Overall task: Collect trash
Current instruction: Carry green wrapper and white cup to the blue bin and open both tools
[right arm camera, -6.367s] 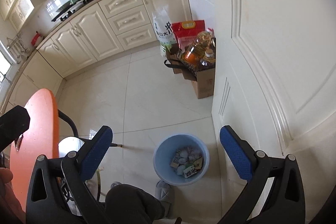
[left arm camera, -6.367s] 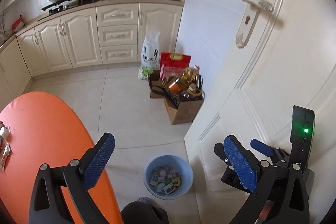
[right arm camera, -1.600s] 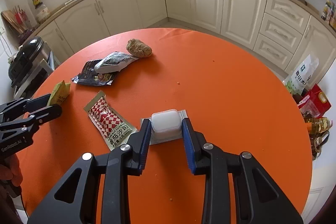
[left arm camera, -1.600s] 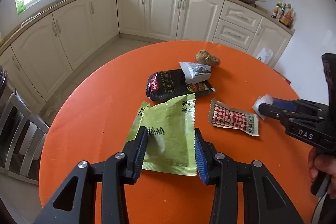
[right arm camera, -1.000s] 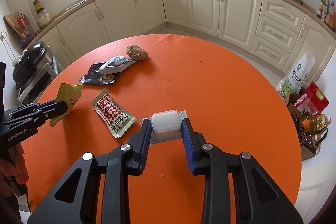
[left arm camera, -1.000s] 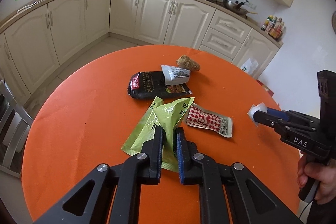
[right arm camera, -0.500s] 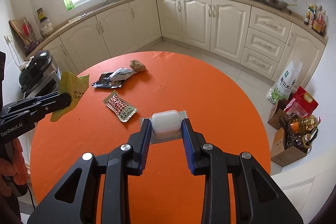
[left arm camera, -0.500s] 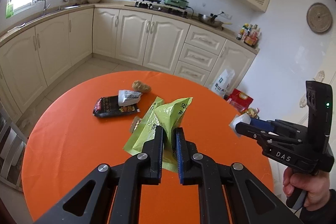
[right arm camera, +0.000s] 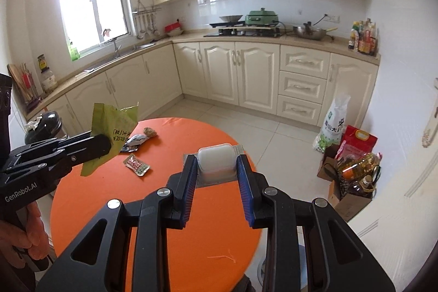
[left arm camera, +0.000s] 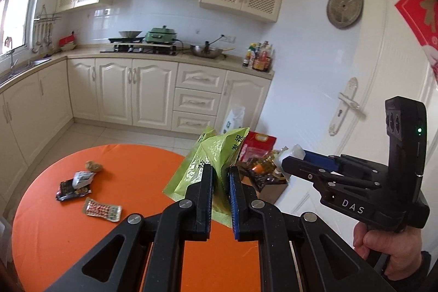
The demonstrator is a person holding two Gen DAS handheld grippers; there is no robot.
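Observation:
My left gripper (left arm camera: 220, 173) is shut on a crumpled green snack wrapper (left arm camera: 216, 152), held up above the round orange table (left arm camera: 142, 171). In the right wrist view that left gripper (right arm camera: 106, 145) comes in from the left with the green wrapper (right arm camera: 112, 125). My right gripper (right arm camera: 216, 163) is shut on a small white plastic cup with a foil rim (right arm camera: 216, 159), also lifted off the table; it shows at right in the left wrist view, the right gripper (left arm camera: 287, 158) with the white cup (left arm camera: 295, 151). A red-and-white wrapper (left arm camera: 102, 210), a black packet (left arm camera: 72, 189) and a brown lump (left arm camera: 94, 166) lie on the table.
Cream kitchen cabinets (left arm camera: 153, 95) line the far wall. A rice sack (right arm camera: 332, 125), a red bag (right arm camera: 358, 141) and a cardboard box with oil bottles (right arm camera: 350, 182) stand on the floor by the white door (left arm camera: 350, 106). A person's hand (left arm camera: 388, 245) grips the right tool.
Both grippers rose away from the table with their loads and tilted upward, so the table looks smaller and lower. The wrappers left on the table stayed put.

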